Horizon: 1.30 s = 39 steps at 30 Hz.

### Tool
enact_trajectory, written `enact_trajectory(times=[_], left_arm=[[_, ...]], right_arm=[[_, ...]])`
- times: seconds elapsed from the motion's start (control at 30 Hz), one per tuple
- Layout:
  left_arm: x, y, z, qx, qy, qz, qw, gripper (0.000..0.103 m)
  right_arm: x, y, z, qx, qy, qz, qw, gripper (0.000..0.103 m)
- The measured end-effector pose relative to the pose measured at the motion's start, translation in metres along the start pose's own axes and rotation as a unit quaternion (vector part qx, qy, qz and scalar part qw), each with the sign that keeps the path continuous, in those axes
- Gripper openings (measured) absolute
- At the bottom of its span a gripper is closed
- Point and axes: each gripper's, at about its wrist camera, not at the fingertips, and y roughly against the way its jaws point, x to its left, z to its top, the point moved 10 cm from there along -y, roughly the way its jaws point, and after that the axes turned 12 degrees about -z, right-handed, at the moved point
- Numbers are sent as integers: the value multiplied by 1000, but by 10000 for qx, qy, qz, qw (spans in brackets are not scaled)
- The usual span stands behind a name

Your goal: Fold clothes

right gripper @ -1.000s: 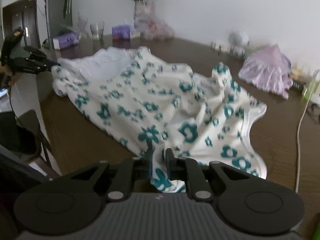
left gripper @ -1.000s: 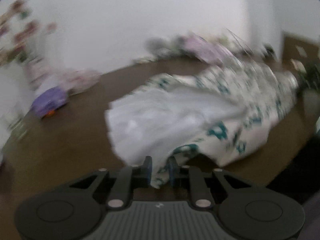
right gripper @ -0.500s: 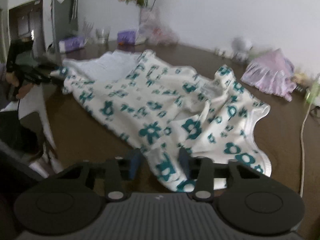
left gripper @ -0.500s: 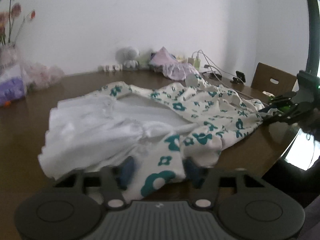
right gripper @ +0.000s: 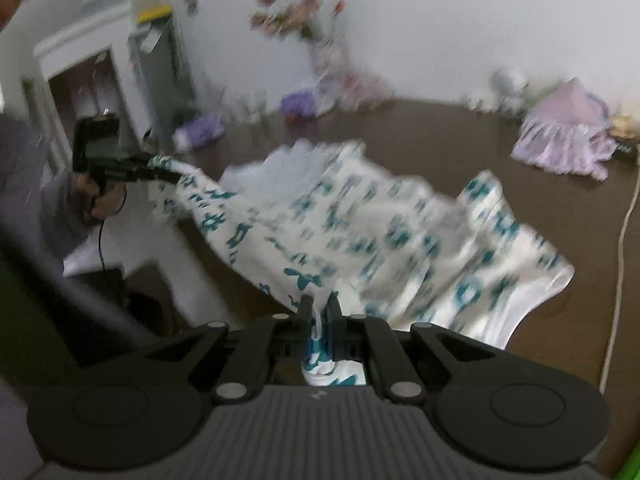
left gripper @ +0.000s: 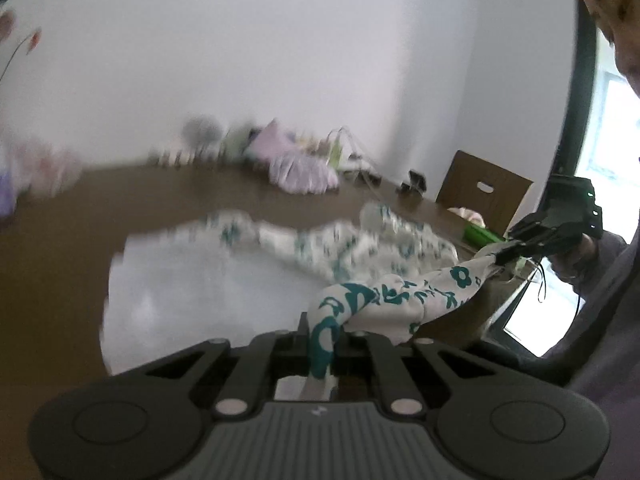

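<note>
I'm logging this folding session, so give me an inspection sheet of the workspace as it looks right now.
Surface: dark wooden table, largely covered by cloth.
Job's things: white garment with teal flowers, one edge lifted off the table between both grippers; the rest lies rumpled.
Clutter: lilac frilly cloth, flower vase, purple packs, all blurred.
Grippers: left gripper shut on the garment; right gripper shut on the garment.
Cables: white cable along the table's right side.
Surroundings: white wall, wooden chair, doorway.
</note>
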Motion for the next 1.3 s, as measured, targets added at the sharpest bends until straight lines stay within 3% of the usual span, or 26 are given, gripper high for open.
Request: enact_trajectory(times=[0.1,0.2,0.23,0.3,0.33,0.4,0.43,0.5,0.57,0.6,0.63,0.67,0.73,0.83,0.9,0.93,0.97,1.1,1.13,1.17,1.2,1.23,1.27,1.3], left_arm=[[25,-30,32,303,-393,-97,9987,6],[61,-77,45,846,-434,-17,9955,10],[78,-92,46,1033,-393,222,9936,18],[99,-103,44,1245,-168,549,9906,26],[106,-98,45,1223,-56,602,9906,32],[112,-71,56,721,104,708,9948,41],[111,-52,63,407,177,739,9963,51],[100,-23,69,34,208,777,9968,70],[76,-10,64,-263,111,598,9978,91],[65,-16,55,-294,125,392,9987,92],[60,-30,42,-80,91,297,9995,92],[55,-45,30,151,53,210,9997,92],[62,-70,2,711,-248,568,9955,88],[92,-79,-15,851,-118,1294,9879,76],[101,-72,-14,554,280,1057,9925,50],[102,-69,-13,548,372,896,9938,21],[103,-66,-12,554,456,739,9947,7],[81,-35,-4,580,452,219,9971,6],[78,-33,-6,675,434,255,9964,6],[76,-31,-8,776,423,298,9956,6],[73,-33,-10,841,412,274,9952,6],[69,-34,-12,904,400,244,9948,6],[66,-36,-11,867,415,176,9952,6],[62,-34,-9,812,390,144,9958,6]], right_arm=[[-23,-25,17,63,56,-334,9994,6],[-47,-60,20,395,78,-813,9959,7],[-53,-71,18,512,90,-1060,9930,11],[-63,-81,19,556,89,-1523,9867,39],[-64,-76,22,431,101,-1643,9854,40],[-66,-60,35,10,135,-1892,9819,46],[-63,-50,41,-228,184,-1939,9806,46],[-42,-35,50,-634,294,-1526,9858,46],[-9,-38,44,-626,420,-772,9942,46],[5,-47,37,-474,478,-516,9964,46],[17,-57,28,-324,558,-331,9974,46],[25,-71,17,-174,681,-329,9970,46],[25,-94,0,57,726,-466,9963,41],[16,-101,-5,-6,405,-365,9985,29],[9,-100,-6,-34,331,-345,9989,7],[7,-98,-6,2,275,-270,9993,4],[5,-93,-6,37,218,-173,9996,3],[17,-70,-5,286,331,347,9984,4],[20,-64,0,161,412,311,9985,5],[22,-60,8,-31,412,279,9988,17],[24,-59,19,-268,302,231,9989,46],[26,-63,28,-372,252,140,9989,58],[29,-71,34,-438,313,7,9986,66],[34,-85,36,-432,571,-200,9972,66]])
